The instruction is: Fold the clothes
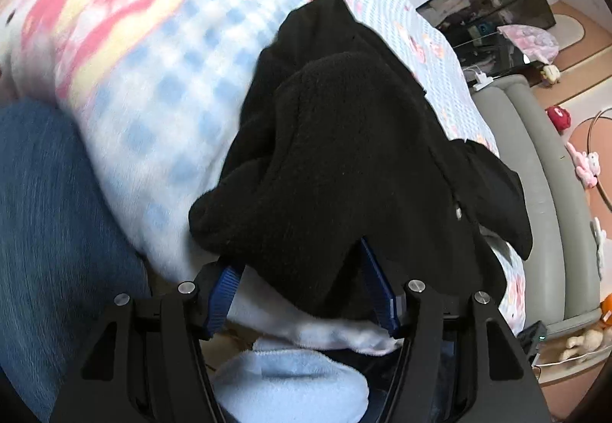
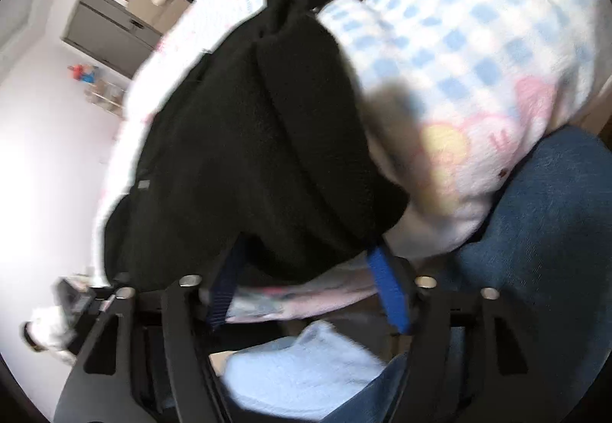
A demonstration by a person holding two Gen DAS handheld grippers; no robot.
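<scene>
1. The black fleece garment (image 1: 336, 139) lies bunched on the blue-and-white checked plush blanket (image 1: 160, 78) with pink cartoon prints, and its near edge hangs over the fingers of both my grippers.
2. My left gripper (image 1: 302, 285) has its 2 blue ribbed pads (image 1: 225, 293) spread apart, with the fleece's lower edge draped between them; I cannot tell whether they grip it.
3. My right gripper (image 2: 310, 285) also shows its jaws apart, the blue pads (image 2: 390, 293) on either side of the fleece's hem (image 2: 267, 193); this view is blurred.
4. Blue denim (image 1: 49, 224), a person's leg, sits just beside the blanket.
5. Past the blanket's far edge I see a grey padded bed frame (image 1: 535, 162) and small plush toys (image 1: 585, 162) on a peach floor.
</scene>
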